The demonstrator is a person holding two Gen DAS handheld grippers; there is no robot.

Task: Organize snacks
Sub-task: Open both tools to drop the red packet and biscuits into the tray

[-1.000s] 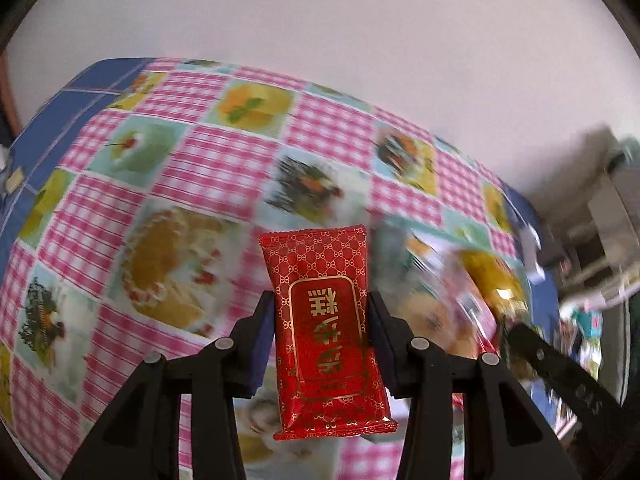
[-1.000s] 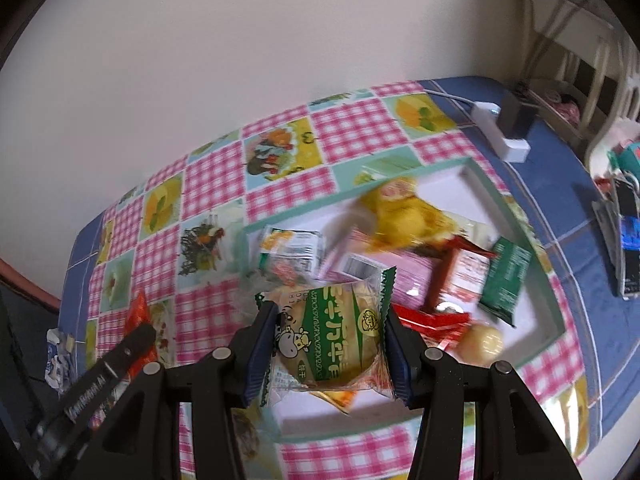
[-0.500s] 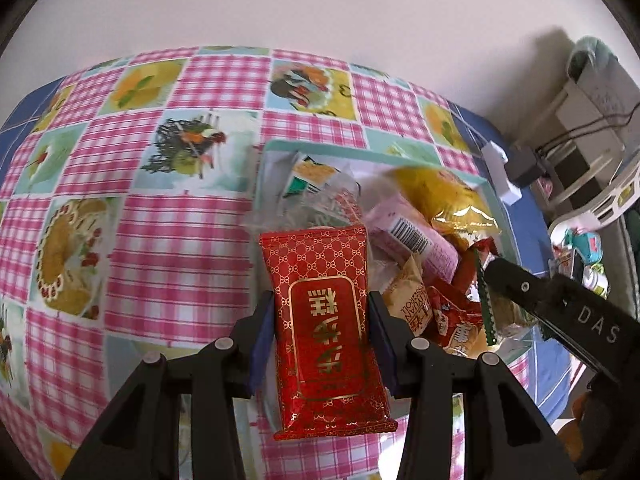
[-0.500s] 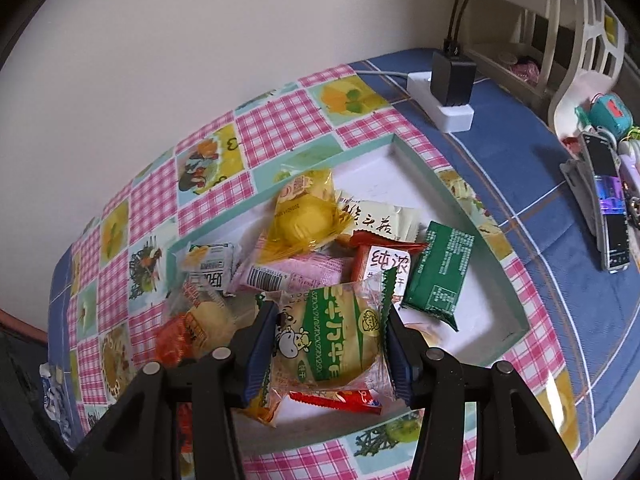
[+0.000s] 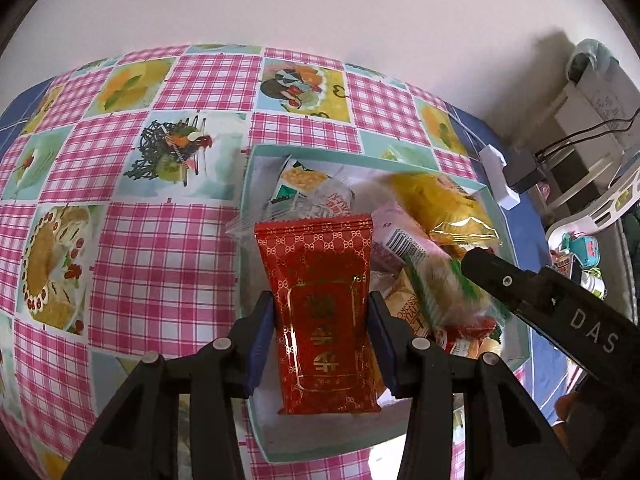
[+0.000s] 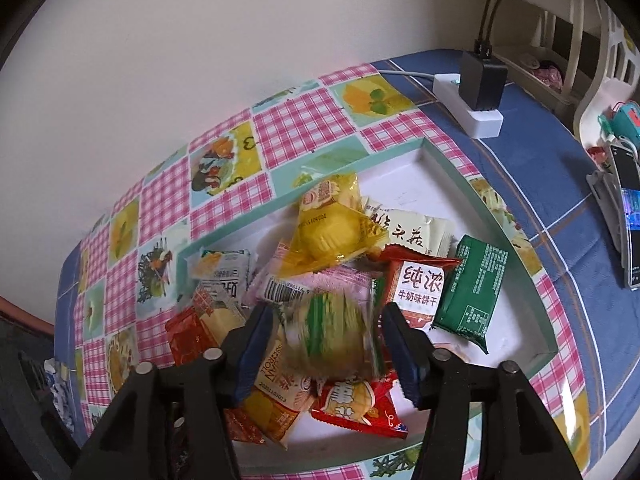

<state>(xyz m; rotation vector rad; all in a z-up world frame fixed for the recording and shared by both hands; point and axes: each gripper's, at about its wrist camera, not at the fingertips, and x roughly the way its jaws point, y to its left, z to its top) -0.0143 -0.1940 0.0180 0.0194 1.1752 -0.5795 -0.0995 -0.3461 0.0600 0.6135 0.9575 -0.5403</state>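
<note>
On the left, the checked worktop (image 5: 160,264) lies bare of packets, its cloth printed with food pictures. Beside it sits the teal-rimmed tray (image 5: 241,256), heaped with snack packets. Over the tray's near end the left hand-held gripper (image 5: 322,340) clamps a red packet with gold lettering (image 5: 318,312), both pads pressing its long edges, the packet standing lengthwise between them. To its right lie a pink barcoded packet (image 5: 404,246) and a yellow packet (image 5: 444,204) in the tray. Farther right, the right hand-held gripper (image 6: 329,346) hangs over the same heap; its jaws have just been opening, and the green-and-yellow cake packet (image 6: 334,334) between them is blurred and clear of both pads, above the other snacks. A dark green packet (image 6: 470,288) lies at the right of the tray, and a white power strip (image 6: 468,108) rests on the blue cloth beyond.
</note>
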